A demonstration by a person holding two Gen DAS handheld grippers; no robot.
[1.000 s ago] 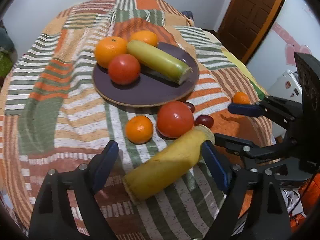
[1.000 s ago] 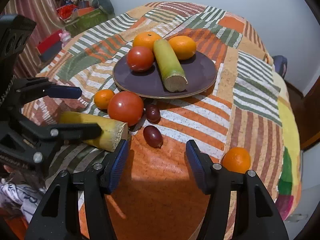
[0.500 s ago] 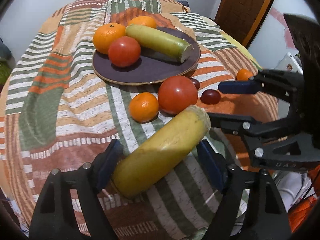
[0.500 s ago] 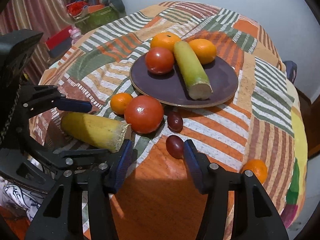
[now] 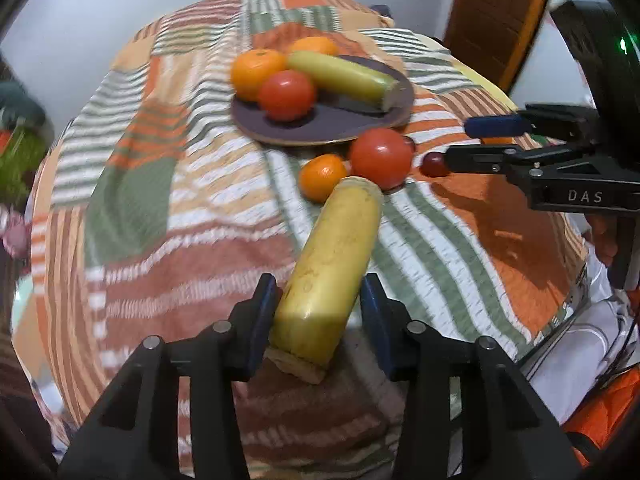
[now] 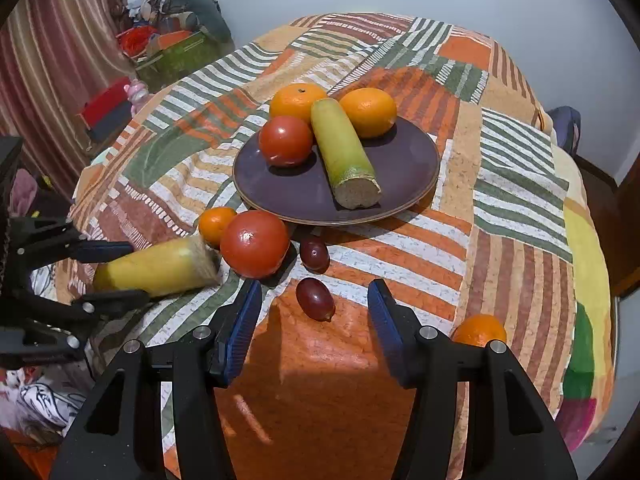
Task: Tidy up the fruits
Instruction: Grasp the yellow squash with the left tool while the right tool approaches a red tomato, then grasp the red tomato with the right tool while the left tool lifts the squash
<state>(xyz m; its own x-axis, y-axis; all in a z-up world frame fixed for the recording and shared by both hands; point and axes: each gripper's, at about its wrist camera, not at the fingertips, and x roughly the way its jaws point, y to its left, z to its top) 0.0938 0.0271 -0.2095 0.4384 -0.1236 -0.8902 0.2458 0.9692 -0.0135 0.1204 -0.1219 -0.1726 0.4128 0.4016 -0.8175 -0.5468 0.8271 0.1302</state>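
Observation:
My left gripper (image 5: 318, 312) is shut on the near end of a yellow sugarcane piece (image 5: 332, 268), also seen in the right wrist view (image 6: 158, 266). A purple plate (image 6: 400, 168) holds two oranges, a tomato (image 6: 285, 141) and a green cane piece (image 6: 344, 152). On the cloth beside the plate lie a large tomato (image 6: 254, 243), a small orange (image 6: 216, 225) and two dark grapes (image 6: 315, 298). My right gripper (image 6: 314, 320) is open, its fingers on either side of the nearer grape. A lone orange (image 6: 479, 330) sits to the right.
The round table has a striped patchwork cloth (image 6: 520, 208) that falls off at the edges. A wooden door (image 5: 500, 12) stands at the back right in the left wrist view. Clutter and a curtain (image 6: 52, 60) are at the left of the right wrist view.
My left gripper has closed on the yellow cane piece and turned it to point lengthwise towards the plate. My right gripper has moved closer to the nearer grape.

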